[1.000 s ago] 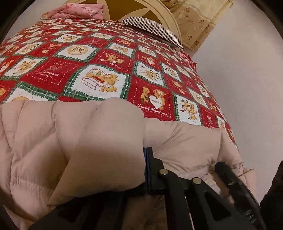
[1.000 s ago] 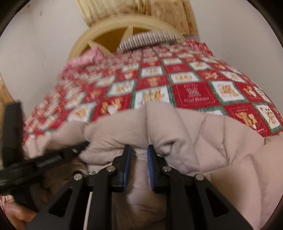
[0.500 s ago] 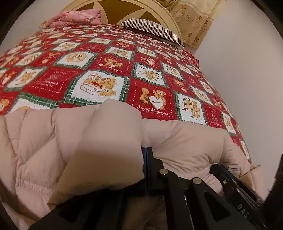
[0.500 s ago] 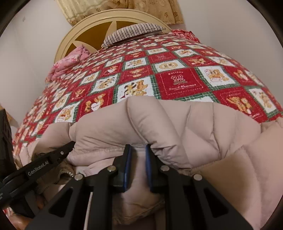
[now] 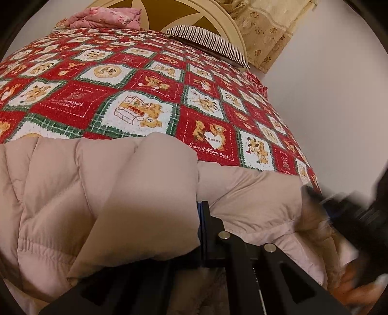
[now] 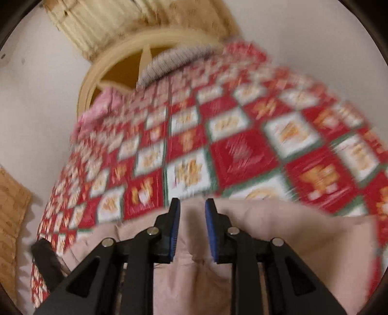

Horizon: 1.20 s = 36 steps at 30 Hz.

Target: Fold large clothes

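A pale pink quilted jacket [image 5: 97, 193] lies across the near end of the bed. My left gripper [image 5: 198, 213] is shut on a raised fold of it, and the fabric drapes over and hides the left finger. In the right wrist view my right gripper [image 6: 192, 218] hovers over the jacket [image 6: 266, 230] with its jaws opening. The blue pads stand apart with nothing pressed between them and the fabric lies below. The right gripper [image 5: 322, 201] also shows as a dark blur at the jacket's right end in the left wrist view, with a hand [image 5: 351, 283] behind it.
A red, green and white teddy-bear quilt [image 5: 145, 97] covers the bed. A striped pillow [image 5: 208, 43] and a folded pink cloth [image 5: 106, 19] lie by the round headboard [image 5: 184, 9]. Curtains [image 5: 266, 29] hang behind it. A white wall runs along the bed's right side.
My right gripper has let go of the jacket fold it pinched, widened its jaws and swung away fast, blurring its view. The left gripper has stayed put, holding its fold.
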Motion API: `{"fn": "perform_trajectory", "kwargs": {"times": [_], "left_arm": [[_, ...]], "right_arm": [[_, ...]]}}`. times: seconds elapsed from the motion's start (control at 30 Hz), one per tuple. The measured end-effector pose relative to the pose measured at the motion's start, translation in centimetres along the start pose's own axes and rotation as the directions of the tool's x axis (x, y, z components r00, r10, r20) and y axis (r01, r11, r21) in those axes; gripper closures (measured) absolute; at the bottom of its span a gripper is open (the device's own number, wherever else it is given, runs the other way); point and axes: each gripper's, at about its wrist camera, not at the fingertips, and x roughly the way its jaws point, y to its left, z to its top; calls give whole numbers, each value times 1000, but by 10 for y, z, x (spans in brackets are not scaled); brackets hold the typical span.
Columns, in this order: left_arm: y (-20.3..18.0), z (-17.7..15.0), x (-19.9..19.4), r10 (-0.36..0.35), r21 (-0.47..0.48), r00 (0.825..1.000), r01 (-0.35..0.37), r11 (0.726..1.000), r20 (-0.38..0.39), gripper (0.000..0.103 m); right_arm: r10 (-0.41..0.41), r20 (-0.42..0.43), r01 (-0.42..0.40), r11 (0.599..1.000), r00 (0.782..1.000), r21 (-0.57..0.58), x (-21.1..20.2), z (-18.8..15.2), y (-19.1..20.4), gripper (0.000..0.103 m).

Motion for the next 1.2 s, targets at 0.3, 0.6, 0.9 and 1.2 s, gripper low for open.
{"fn": "perform_trajectory", "kwargs": {"times": [0.3, 0.6, 0.9, 1.2], "left_arm": [[-4, 2, 4, 20, 7, 1000, -20, 1000, 4, 100], [-24, -15, -40, 146, 143, 989, -146, 979, 10, 100], [-44, -101, -167, 225, 296, 967, -251, 922, 120, 99], [-44, -176, -240, 256, 363, 947, -311, 878, 192, 99]], "right_arm": [[-102, -57, 86, 967, 993, -238, 32, -43, 16, 82], [-139, 84, 156, 957, 987, -247, -46, -51, 36, 51], [-22, 192, 56, 983, 981, -174, -212, -141, 4, 27], [-89, 326, 138, 982, 941, -130, -331, -232, -42, 27]]}}
